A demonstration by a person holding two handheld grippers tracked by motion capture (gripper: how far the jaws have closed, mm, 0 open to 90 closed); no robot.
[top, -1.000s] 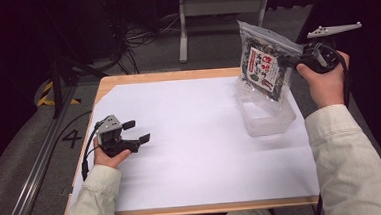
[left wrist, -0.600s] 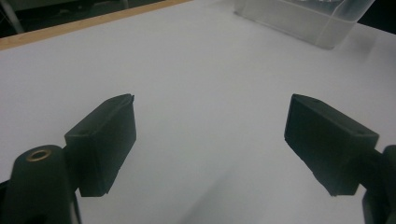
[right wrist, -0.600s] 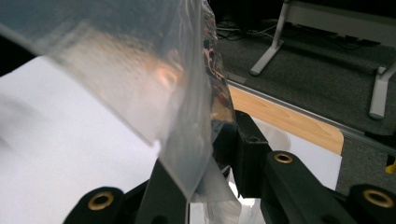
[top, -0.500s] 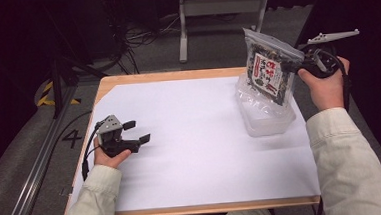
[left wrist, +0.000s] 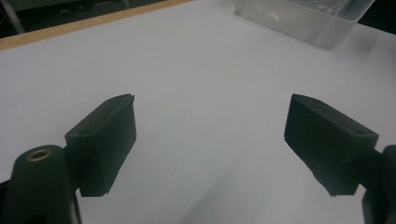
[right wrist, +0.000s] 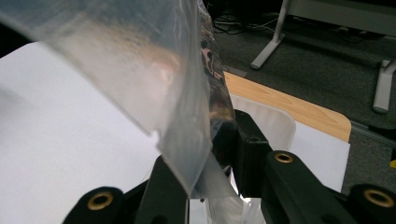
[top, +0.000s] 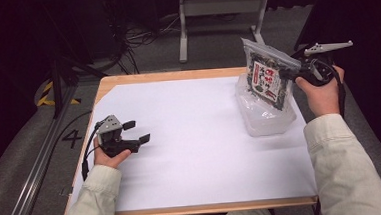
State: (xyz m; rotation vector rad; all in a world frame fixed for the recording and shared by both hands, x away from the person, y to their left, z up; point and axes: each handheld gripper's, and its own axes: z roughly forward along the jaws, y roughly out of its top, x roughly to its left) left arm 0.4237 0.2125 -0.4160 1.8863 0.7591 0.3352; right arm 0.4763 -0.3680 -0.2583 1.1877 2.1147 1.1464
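A clear zip bag [top: 266, 75] with a dark printed packet inside hangs over the clear plastic tub [top: 267, 118] at the table's right side, its lower end down in the tub. My right gripper [top: 296, 72] is shut on the bag's upper right edge. In the right gripper view the bag's clear film [right wrist: 187, 112] is pinched between the two black jaws, the tub's rim [right wrist: 280, 123] behind it. My left gripper [top: 136, 132] rests on the white sheet at the left, open, with nothing between its fingers [left wrist: 105, 140]. The tub [left wrist: 303, 18] sits far ahead of it.
A white sheet [top: 196, 152] covers the wooden table [top: 176, 74]. Beyond the far edge are a grey floor, loose cables [top: 139, 35] and a metal stand's legs [top: 223, 15]. An aluminium rail [top: 37, 172] runs along the left.
My right gripper has come down with the bag, so the bag now reaches into the tub. The left gripper has stayed where it was.
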